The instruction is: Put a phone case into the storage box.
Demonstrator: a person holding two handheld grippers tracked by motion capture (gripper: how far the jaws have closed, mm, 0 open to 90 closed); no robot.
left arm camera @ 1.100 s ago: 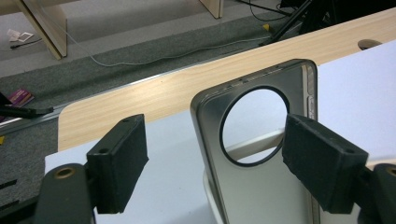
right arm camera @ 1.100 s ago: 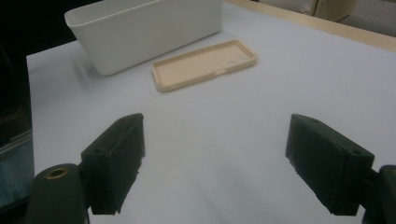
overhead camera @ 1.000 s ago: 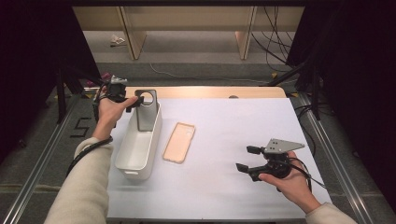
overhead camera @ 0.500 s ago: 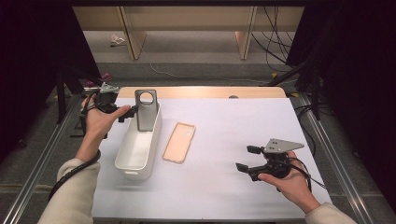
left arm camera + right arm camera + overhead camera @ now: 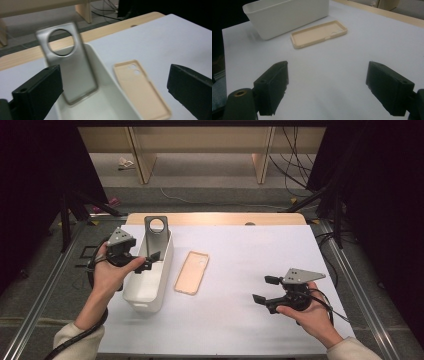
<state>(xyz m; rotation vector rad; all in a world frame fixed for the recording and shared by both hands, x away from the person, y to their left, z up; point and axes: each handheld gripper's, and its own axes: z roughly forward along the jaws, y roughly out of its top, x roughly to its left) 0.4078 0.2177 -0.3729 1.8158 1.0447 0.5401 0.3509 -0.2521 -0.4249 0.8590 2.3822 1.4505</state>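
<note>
A white oblong bin point(image 5: 150, 287) stands at the table's left. A grey phone case point(image 5: 156, 231) with a round hole stands upright inside it against the far end wall, also seen as the grey case point(image 5: 67, 67) in the left gripper view. Right of the bin a beige phone case point(image 5: 191, 272) lies flat, hollow side up. My left gripper point(image 5: 148, 261) hovers over the bin's left rim; its jaws have just been opening and stand wide with nothing between them. My right gripper point(image 5: 262, 289) is open near the front right, pointing at the beige case point(image 5: 319, 33).
The white sheet point(image 5: 250, 250) covers the table; a wooden strip point(image 5: 215, 218) shows along its far edge. Metal rails point(image 5: 350, 270) run down both sides. Cables point(image 5: 295, 175) and wooden legs sit on the floor beyond.
My left hand has drawn back from the grey case at the bin's far end toward the person, along the bin's left side. The case stays upright in the bin. The right hand kept still.
</note>
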